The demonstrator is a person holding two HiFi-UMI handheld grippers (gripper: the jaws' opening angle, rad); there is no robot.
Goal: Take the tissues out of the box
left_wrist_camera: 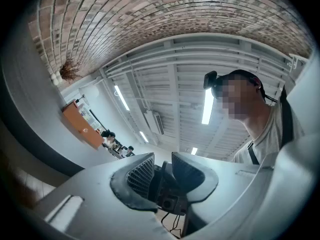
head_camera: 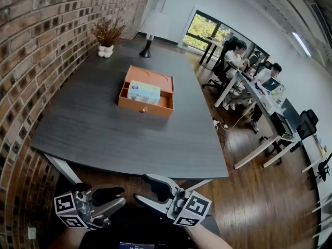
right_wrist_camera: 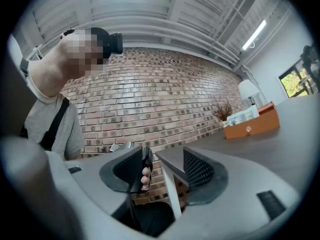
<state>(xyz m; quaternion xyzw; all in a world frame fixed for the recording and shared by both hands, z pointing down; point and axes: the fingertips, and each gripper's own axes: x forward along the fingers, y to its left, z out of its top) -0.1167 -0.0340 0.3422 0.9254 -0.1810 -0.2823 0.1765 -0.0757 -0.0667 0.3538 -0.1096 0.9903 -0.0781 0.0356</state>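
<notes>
An orange box (head_camera: 146,108) lies open in the middle of the dark grey table (head_camera: 98,134), with a light blue tissue pack (head_camera: 143,92) inside it. Both grippers hang low in front of the table's near edge, well short of the box. My left gripper (head_camera: 120,196) has its jaws drawn close together with nothing between them (left_wrist_camera: 162,166). My right gripper (head_camera: 142,188) stands open and empty (right_wrist_camera: 165,166). The right gripper view shows the box (right_wrist_camera: 252,126) and the pack (right_wrist_camera: 242,116) far off to the right.
A brick wall (head_camera: 31,51) runs along the table's left side. A white vase with dried twigs (head_camera: 106,38) and a lamp (head_camera: 150,30) stand at the table's far end. People sit at desks (head_camera: 249,82) to the right, across a wooden floor (head_camera: 259,201).
</notes>
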